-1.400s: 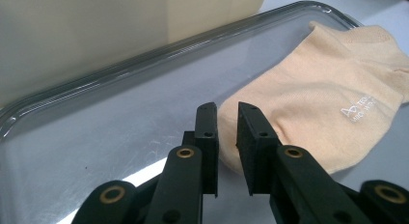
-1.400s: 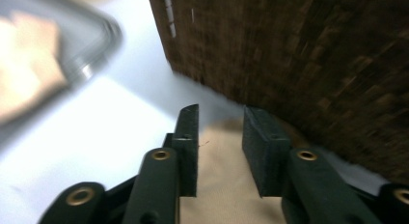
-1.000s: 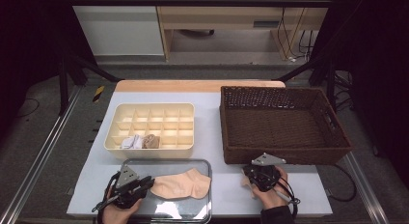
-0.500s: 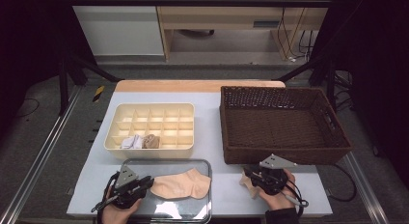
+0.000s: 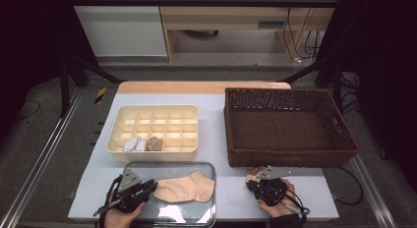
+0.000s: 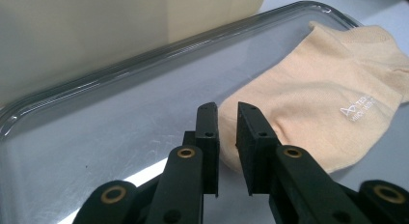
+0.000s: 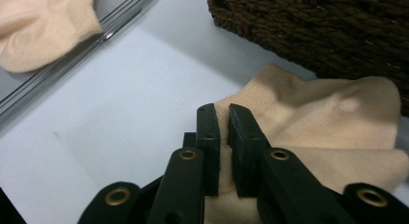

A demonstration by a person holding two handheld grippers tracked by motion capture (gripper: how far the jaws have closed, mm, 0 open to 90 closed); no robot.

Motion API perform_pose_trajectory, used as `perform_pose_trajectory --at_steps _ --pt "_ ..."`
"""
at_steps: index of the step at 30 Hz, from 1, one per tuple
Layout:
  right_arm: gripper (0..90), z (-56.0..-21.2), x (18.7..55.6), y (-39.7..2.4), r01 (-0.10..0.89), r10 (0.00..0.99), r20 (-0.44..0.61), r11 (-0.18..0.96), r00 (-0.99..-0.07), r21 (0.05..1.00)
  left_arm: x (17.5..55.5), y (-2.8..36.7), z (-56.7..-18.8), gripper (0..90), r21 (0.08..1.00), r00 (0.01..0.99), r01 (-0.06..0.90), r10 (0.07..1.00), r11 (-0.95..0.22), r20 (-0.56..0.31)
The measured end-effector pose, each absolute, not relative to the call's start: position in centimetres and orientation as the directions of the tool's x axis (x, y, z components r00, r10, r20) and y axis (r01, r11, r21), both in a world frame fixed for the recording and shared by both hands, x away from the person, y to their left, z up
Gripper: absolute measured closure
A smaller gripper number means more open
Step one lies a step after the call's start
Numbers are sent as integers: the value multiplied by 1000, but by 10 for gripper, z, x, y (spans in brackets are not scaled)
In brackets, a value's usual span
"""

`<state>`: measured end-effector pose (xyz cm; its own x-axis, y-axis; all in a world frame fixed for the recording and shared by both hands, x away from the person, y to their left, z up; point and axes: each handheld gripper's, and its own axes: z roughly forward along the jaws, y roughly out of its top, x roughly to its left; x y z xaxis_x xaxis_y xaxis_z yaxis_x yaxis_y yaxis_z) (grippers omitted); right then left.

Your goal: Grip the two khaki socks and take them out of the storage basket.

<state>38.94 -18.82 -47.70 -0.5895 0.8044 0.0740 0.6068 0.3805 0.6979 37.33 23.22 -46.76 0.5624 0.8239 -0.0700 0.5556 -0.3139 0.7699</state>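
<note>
A beige sock (image 5: 189,188) (image 6: 318,89) lies flat on a clear glass tray (image 5: 167,164) (image 6: 144,113) at the front left. My left gripper (image 5: 151,187) (image 6: 226,108) sits at its toe end. The jaws are nearly together, and the toe's edge appears pinched in the thin gap. A second beige sock (image 5: 253,173) (image 7: 328,122) lies crumpled on the table against the front wall of the brown wicker basket (image 5: 290,159) (image 7: 313,31). My right gripper (image 5: 256,181) (image 7: 222,110) has just been closing its jaws, and they now pinch this sock's ribbed cuff.
A cream divided organizer (image 5: 152,108) stands behind the tray, with a rolled white sock (image 5: 133,144) and a brown one (image 5: 154,143) in its front compartments. The basket takes up the right half of the table. Bare white table lies between the tray and my right hand.
My right hand has shifted slightly toward the near edge and its gripper has turned a little. The left gripper and the sock on the tray have stayed put.
</note>
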Motion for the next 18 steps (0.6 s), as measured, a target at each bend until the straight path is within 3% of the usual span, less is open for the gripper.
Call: perform_pose_trajectory --at_steps 8,13,18 --pt "843 -468 408 -172 578 825 157 231 -543 783 374 233 -468 782 770 562 556 824 -313 -71" --pt "747 -474 415 -164 580 828 133 257 -545 773 374 233 -468 782 771 561 556 824 -311 -72" --pt "715 -457 404 -174 532 795 138 255 -591 807 374 234 -467 781 773 561 554 825 -309 -73"
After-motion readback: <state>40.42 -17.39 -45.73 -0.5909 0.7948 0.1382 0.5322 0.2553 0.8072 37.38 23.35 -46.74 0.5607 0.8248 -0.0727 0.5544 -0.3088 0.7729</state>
